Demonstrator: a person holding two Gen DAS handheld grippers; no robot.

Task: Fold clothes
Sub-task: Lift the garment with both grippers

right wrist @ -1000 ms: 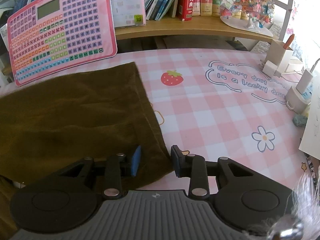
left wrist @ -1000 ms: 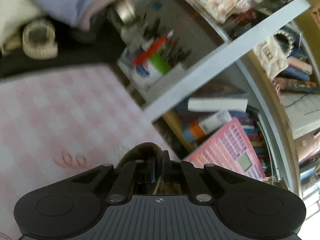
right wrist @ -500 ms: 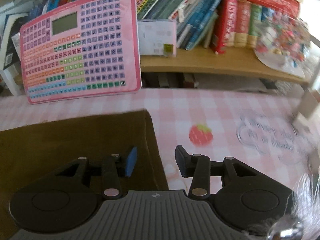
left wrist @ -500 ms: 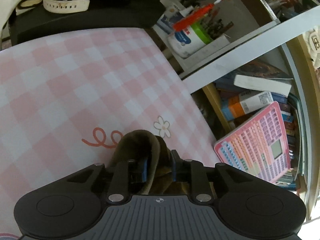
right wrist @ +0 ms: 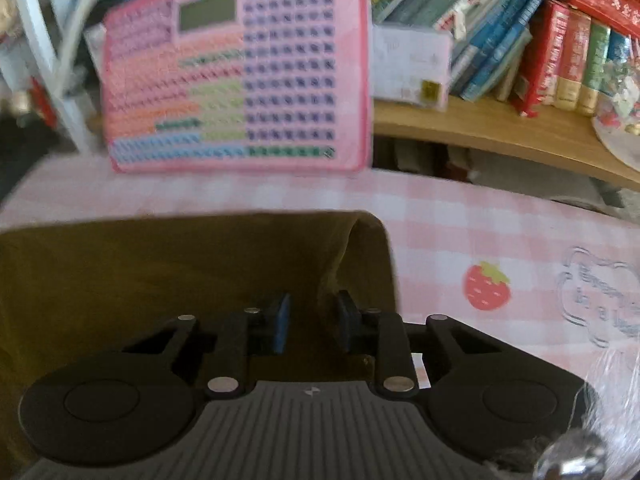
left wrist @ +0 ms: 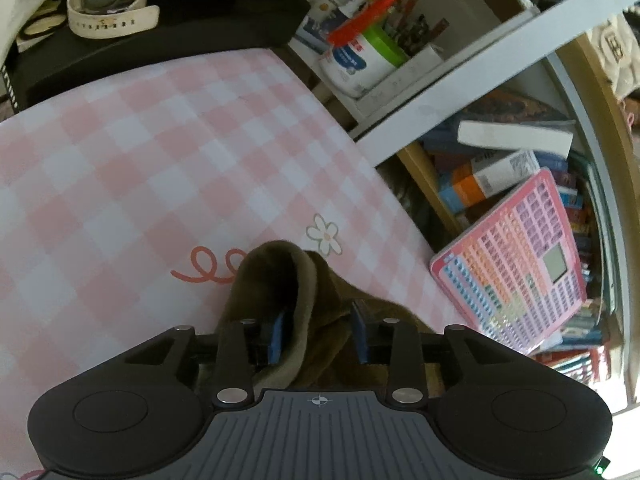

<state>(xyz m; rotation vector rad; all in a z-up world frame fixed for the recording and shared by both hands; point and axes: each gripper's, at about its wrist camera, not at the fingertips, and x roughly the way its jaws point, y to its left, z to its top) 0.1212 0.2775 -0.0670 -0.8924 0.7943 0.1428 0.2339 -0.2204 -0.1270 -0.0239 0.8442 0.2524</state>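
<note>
Since a second ago my left claw (left wrist: 318,332) has been opening; the bunched corner of the brown fleece garment (left wrist: 280,280) sits loose between its parted pads. My right claw (right wrist: 310,322) has slid left over the cloth and has been closing, a raised fold between the pads; whether they pinch yet, I cannot tell. Garment lies spread on the pink checked worktop (left wrist: 160,140), near the pink keyboard toy (right wrist: 240,68). Soft, light, floppy, I'd judge; best gripped at corners or hem.
</note>
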